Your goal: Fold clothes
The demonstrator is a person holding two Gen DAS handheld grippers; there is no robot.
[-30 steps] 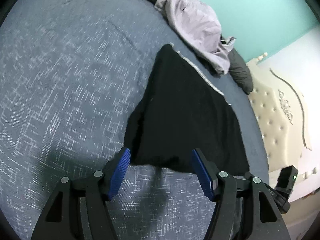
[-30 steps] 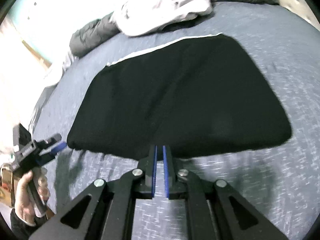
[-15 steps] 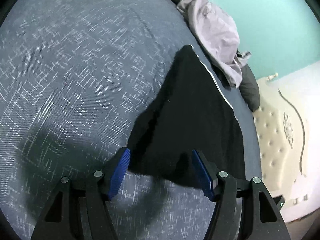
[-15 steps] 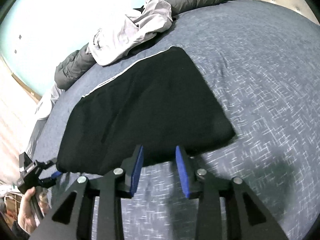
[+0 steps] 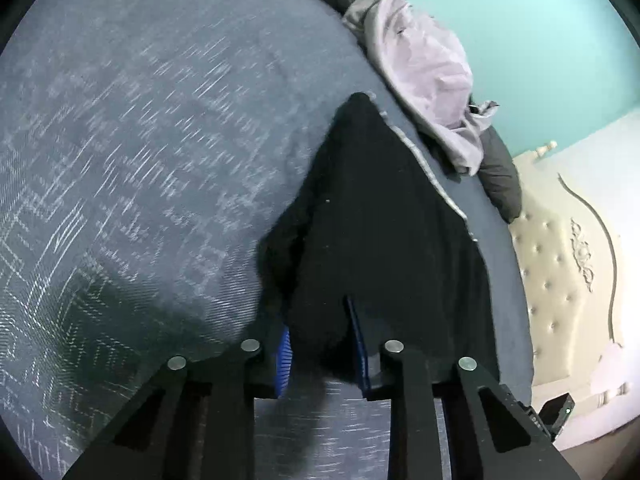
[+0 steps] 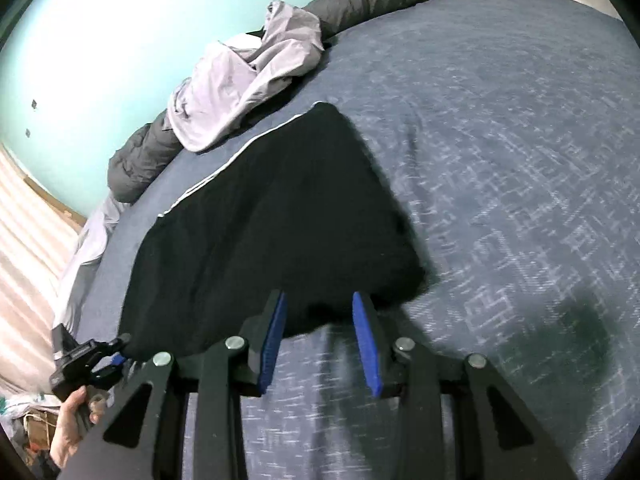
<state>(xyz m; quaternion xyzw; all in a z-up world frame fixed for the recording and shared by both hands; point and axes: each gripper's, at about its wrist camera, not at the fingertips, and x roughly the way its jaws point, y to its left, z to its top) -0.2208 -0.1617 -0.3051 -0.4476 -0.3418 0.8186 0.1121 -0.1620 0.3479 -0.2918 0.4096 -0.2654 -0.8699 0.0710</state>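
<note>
A black folded garment (image 5: pixel 384 216) with a thin white trim lies flat on the blue-grey bed cover (image 5: pixel 140 160). My left gripper (image 5: pixel 320 332) has its blue pads on either side of the garment's near corner, and the cloth bunches up between them. In the right wrist view the same garment (image 6: pixel 280 208) lies spread out. My right gripper (image 6: pixel 320 320) is open, its tips at the garment's near right edge, with nothing between them. The left gripper (image 6: pixel 116 354) shows at that view's lower left, held in a hand at the garment's other corner.
A crumpled pale lilac garment (image 5: pixel 424 72) lies beyond the black one, on a dark grey duvet roll (image 5: pixel 500 176). A cream tufted headboard (image 5: pixel 560 264) stands to the right and a turquoise wall (image 5: pixel 520 20) behind. The blue-grey bed cover (image 6: pixel 520 160) stretches right.
My left gripper has narrowed around the garment's near corner, which now bunches between its pads. My right gripper has gone from shut to wide open and shifted toward the garment's right corner.
</note>
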